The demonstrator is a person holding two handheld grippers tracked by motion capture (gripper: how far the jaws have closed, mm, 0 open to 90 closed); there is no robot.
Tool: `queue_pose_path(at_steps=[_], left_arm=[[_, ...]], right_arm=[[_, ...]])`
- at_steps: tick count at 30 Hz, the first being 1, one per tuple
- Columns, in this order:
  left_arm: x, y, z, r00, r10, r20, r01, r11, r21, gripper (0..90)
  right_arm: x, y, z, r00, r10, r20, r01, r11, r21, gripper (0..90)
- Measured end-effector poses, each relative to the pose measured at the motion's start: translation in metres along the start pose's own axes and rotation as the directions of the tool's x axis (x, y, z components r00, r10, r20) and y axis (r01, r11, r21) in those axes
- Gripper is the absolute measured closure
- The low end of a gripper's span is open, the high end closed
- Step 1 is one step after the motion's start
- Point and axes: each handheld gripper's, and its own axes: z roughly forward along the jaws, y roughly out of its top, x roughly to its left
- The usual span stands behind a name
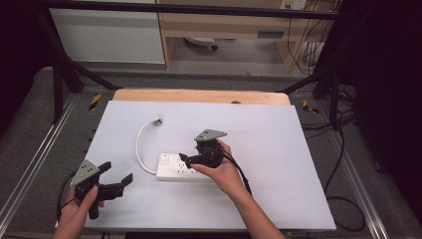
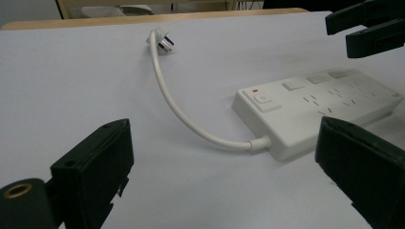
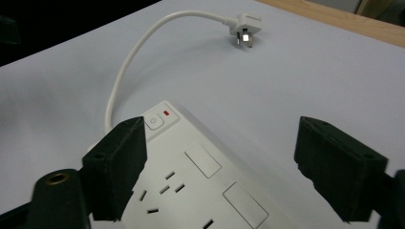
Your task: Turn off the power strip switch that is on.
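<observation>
Currently hovering over one power strip [image 1: 180,168] with one plug [image 1: 158,120]: right gripper [image 1: 185,159] spread; left gripper [image 1: 117,173] spread, well apart.

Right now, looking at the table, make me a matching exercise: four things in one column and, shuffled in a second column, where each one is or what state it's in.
Things:
1. white plastic power strip
2. white three-pin plug
3. left gripper
4. right gripper

Places or states:
A. over the power strip, jaws apart
B. lying flat near the middle of the pale sheet
C. at the table's near left corner, jaws apart, holding nothing
D. at the far end of the curved white cord

Pairs: 1-B, 2-D, 3-C, 4-A
</observation>
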Motion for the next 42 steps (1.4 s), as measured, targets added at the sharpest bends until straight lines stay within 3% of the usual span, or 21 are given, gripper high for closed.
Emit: queue_pose_path(at_steps=[7, 19, 42], left_arm=[[0.001, 0.000, -0.001, 1.0000, -0.003, 0.000, 0.003, 1.0000, 0.001, 5.7], [0.000, 0.000, 0.000, 1.0000, 0.003, 0.002, -0.003, 1.0000, 0.006, 5.7], [0.000, 0.000, -0.001, 1.0000, 0.002, 0.006, -0.002, 1.0000, -0.003, 5.7]], right_arm=[[0.000, 0.006, -0.005, 0.9991, -0.014, 0.040, 0.015, 1.000, -0.017, 6.5], [-0.007, 0.012, -0.020, 0.9984, 0.005, 0.057, -0.002, 0.998, -0.057, 4.2], [-0.032, 0.025, -0.072, 0.9944, -0.003, 0.106, 0.019, 0.989, -0.148, 5.4]])
